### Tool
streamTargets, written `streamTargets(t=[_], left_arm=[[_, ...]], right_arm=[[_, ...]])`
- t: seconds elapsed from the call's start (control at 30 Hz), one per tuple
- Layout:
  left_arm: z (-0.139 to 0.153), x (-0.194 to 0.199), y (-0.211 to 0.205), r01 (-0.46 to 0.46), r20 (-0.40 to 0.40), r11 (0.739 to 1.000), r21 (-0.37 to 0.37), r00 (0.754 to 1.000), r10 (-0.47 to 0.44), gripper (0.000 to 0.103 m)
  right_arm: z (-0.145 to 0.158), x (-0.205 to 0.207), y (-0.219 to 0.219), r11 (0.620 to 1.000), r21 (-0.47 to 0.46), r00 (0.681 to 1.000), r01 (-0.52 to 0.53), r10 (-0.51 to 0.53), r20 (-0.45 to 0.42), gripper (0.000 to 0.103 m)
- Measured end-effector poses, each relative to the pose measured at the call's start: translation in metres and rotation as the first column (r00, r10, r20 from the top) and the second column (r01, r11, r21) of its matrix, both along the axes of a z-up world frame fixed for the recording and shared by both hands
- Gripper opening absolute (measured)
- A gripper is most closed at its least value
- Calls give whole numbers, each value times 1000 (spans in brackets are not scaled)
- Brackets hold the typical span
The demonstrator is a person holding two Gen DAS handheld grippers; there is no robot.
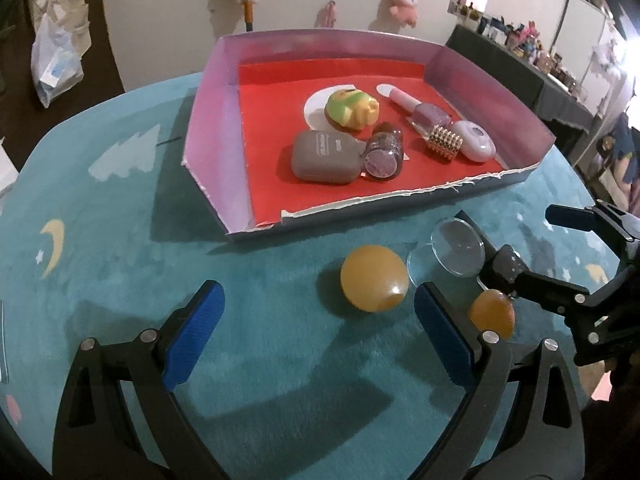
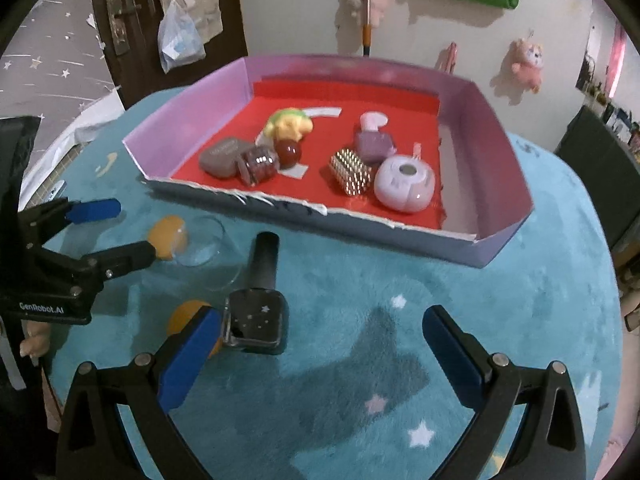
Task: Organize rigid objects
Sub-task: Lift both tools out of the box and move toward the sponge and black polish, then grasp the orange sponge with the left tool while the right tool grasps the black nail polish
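**Inspector:** Report, nearest first.

**Operator:** My left tongs point(image 1: 320, 340) stand wide apart, gripping nothing, low over the teal bench point(image 1: 120, 240). The larger orange ball point(image 1: 374, 279) lies just ahead, nearer their right finger. My right tongs point(image 2: 324, 356) are likewise spread and empty; the dark polish bottle point(image 2: 258, 312) lies beside their left finger, apparently touching it. A smaller orange ball point(image 2: 188, 316) sits just behind that finger.

**Inspector:** Further out?

**Operator:** A clear glass dish point(image 1: 458, 246) lies between the balls and the tray point(image 2: 400, 226). The tray holds a grey case point(image 1: 324, 156), a studded block point(image 2: 351, 172) and a lilac gadget point(image 2: 404, 186), among others.

**Inspector:** Hazards?

**Operator:** In my judgement, the balls may roll if nudged off-centre. Closing on the bottle could knock the glass. The two tongs work close together; they could collide.
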State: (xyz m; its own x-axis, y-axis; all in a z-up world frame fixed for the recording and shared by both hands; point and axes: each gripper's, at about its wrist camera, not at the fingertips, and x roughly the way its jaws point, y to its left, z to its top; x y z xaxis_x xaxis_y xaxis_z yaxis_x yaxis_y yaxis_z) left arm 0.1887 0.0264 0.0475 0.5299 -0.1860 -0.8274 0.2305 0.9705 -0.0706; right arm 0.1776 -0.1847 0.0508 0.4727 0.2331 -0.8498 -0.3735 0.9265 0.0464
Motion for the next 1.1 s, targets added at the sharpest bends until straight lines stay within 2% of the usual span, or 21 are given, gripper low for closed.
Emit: streamTargets(t=[0.2, 0.53, 0.87, 0.97, 1.1], left_arm=[[-7, 8, -2, 13, -23, 1000, 10, 1000, -13, 97], [-14, 16, -6, 16, -28, 1000, 21, 999, -16, 97], [-13, 16, -5, 6, -5, 999, 33, 1000, -6, 96], [-12, 14, -8, 17, 10, 999, 36, 1000, -18, 85], [-13, 16, -11, 37, 8, 999, 5, 999, -37, 63]], right_arm=[[-8, 2, 5, 999, 16, 999, -44, 44, -25, 103], [-12, 9, 1, 997, 71, 999, -13, 17, -47, 103], [-10, 5, -4, 1000, -12, 1000, -28, 28, 1, 103], [-15, 4, 5, 997, -52, 998, -52, 53, 24, 101], [-17, 4, 9, 997, -12, 996, -72, 73, 46, 87]])
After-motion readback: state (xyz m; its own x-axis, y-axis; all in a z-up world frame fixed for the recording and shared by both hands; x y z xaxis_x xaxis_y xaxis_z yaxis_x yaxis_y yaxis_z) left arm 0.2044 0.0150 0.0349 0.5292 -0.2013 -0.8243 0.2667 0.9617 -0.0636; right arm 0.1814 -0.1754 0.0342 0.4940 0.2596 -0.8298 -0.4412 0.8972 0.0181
